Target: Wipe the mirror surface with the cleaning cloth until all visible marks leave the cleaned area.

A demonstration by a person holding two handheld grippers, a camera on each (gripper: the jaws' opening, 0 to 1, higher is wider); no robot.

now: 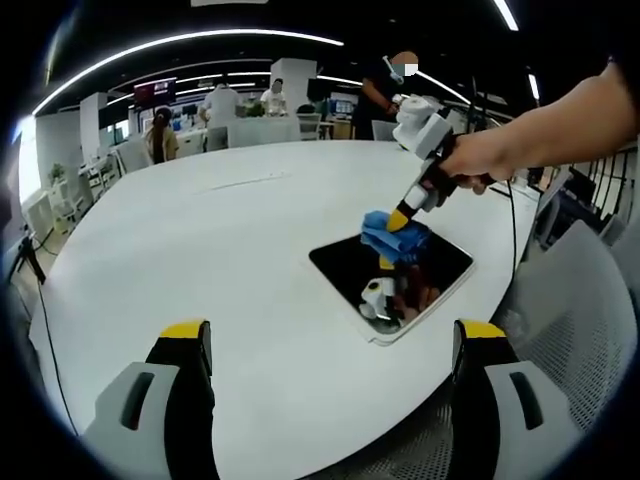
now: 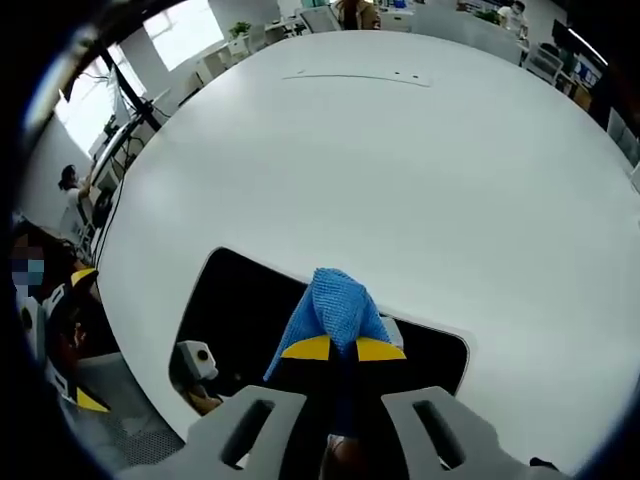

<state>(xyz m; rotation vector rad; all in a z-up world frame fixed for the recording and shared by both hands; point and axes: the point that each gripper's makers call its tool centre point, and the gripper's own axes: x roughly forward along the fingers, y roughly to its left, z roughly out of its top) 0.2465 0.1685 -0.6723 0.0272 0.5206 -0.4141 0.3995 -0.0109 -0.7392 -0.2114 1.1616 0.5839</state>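
A dark rectangular mirror [image 1: 345,264] lies flat on the white table near its front right edge. My right gripper [image 1: 398,219] comes in from the right, held by a hand, and is shut on a blue cleaning cloth [image 1: 390,236] pressed on the mirror's far part. In the right gripper view the blue cloth [image 2: 335,305] bunches up between the yellow-tipped jaws of the right gripper [image 2: 343,349], resting on the mirror [image 2: 235,300]. My left gripper [image 1: 335,335] stands open over the bare table, short of the mirror, with nothing between its fingers.
The white table [image 1: 200,260] is large and rounded, with wide free surface to the left and behind the mirror. A grey mesh chair [image 1: 575,320] stands at the right. Several people and desks are far behind the table.
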